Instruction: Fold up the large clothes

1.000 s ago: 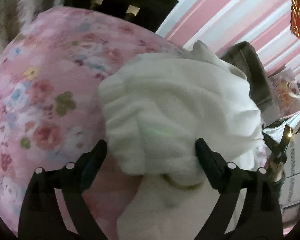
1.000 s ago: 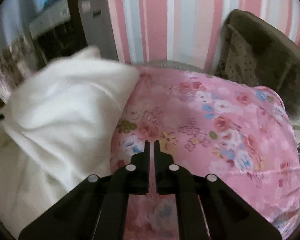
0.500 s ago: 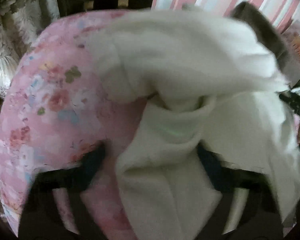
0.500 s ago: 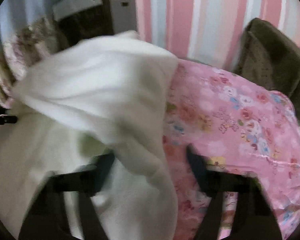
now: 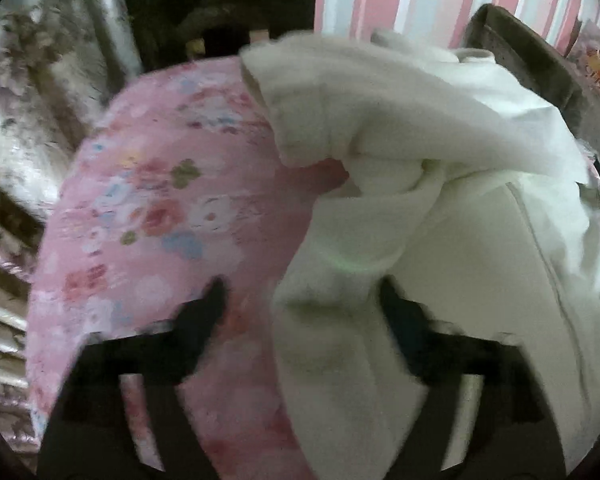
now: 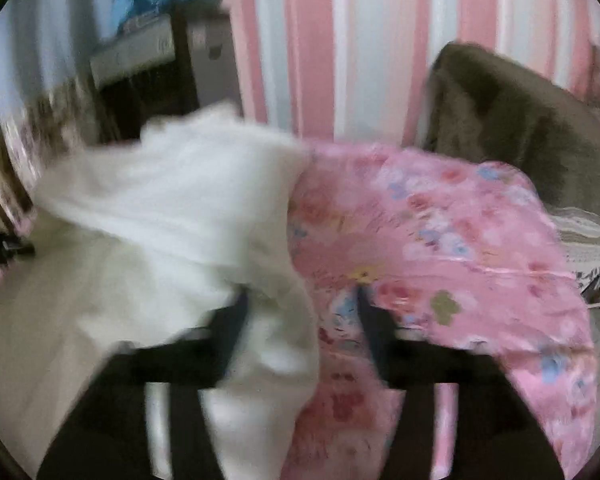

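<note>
A large white fleece garment (image 5: 440, 152) lies bunched on a pink floral bedspread (image 5: 148, 208). In the left wrist view my left gripper (image 5: 300, 300) is open, with a fold of the garment lying between its spread fingers. In the right wrist view the garment (image 6: 172, 208) fills the left side. My right gripper (image 6: 300, 308) is open, its left finger against the garment's edge and its right finger over the bedspread (image 6: 460, 248). Both views are motion-blurred.
A dark brown cushion (image 6: 520, 120) stands at the far right of the bed against a pink and white striped wall (image 6: 360, 40). A dark shelf unit (image 6: 152, 68) stands at the back left. A silvery floral curtain (image 5: 24, 120) hangs left of the bed.
My right gripper went from shut over the bedspread to open at the garment's edge. My left gripper stayed open and drew back, and the garment spread out further across the bed.
</note>
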